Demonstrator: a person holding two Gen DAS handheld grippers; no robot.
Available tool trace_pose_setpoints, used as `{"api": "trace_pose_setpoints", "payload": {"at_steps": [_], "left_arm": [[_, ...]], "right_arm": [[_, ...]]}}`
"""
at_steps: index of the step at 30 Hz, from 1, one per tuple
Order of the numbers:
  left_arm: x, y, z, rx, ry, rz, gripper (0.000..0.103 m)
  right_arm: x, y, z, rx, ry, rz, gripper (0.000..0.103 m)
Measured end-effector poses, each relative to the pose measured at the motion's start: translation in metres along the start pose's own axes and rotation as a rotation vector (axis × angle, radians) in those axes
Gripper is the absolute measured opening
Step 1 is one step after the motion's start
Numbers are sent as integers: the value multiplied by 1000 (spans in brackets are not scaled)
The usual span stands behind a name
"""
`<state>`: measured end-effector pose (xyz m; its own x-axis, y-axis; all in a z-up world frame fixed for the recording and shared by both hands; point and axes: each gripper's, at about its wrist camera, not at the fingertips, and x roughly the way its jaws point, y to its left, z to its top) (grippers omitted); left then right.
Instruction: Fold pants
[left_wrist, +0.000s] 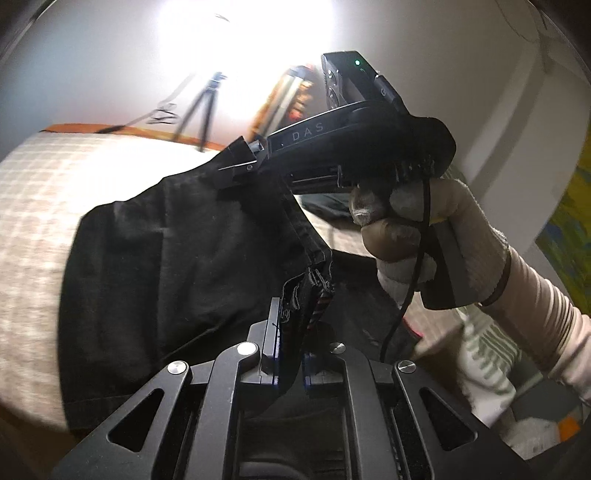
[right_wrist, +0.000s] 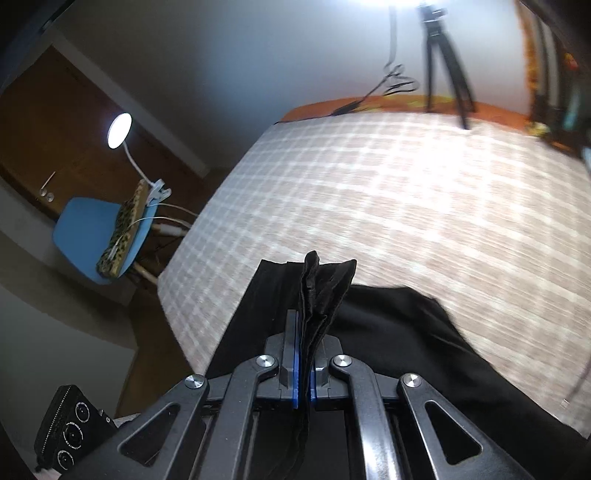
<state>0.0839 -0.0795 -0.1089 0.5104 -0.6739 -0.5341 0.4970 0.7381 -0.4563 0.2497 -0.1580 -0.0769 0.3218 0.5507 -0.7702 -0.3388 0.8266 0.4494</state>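
Note:
Black pants (left_wrist: 177, 258) hang lifted above a checked bedspread (left_wrist: 55, 184). My left gripper (left_wrist: 291, 332) is shut on a bunched, frayed edge of the pants. My right gripper (left_wrist: 240, 162) shows in the left wrist view, held by a gloved hand, shut on the upper edge of the same fabric. In the right wrist view my right gripper (right_wrist: 304, 332) pinches several stacked layers of the pants (right_wrist: 388, 332), which drape down to the right over the bedspread (right_wrist: 406, 203).
A tripod (right_wrist: 443, 55) and cables stand at the far side of the bed. A blue chair (right_wrist: 92, 236) with a clip lamp (right_wrist: 120, 131) is left of the bed. A wooden door is behind it.

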Motion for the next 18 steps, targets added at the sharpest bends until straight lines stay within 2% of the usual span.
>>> {"api": "trace_pose_setpoints", "payload": {"at_steps": [11,18], "left_arm": [[53,-63,-5,120,120,-110,7],[87,-103,-16,207,200,-146,7]], "right_arm": [[-66,-64,-46,81,-60,-107,1],[-95,-111,-74,144,-77,-180,1]]}}
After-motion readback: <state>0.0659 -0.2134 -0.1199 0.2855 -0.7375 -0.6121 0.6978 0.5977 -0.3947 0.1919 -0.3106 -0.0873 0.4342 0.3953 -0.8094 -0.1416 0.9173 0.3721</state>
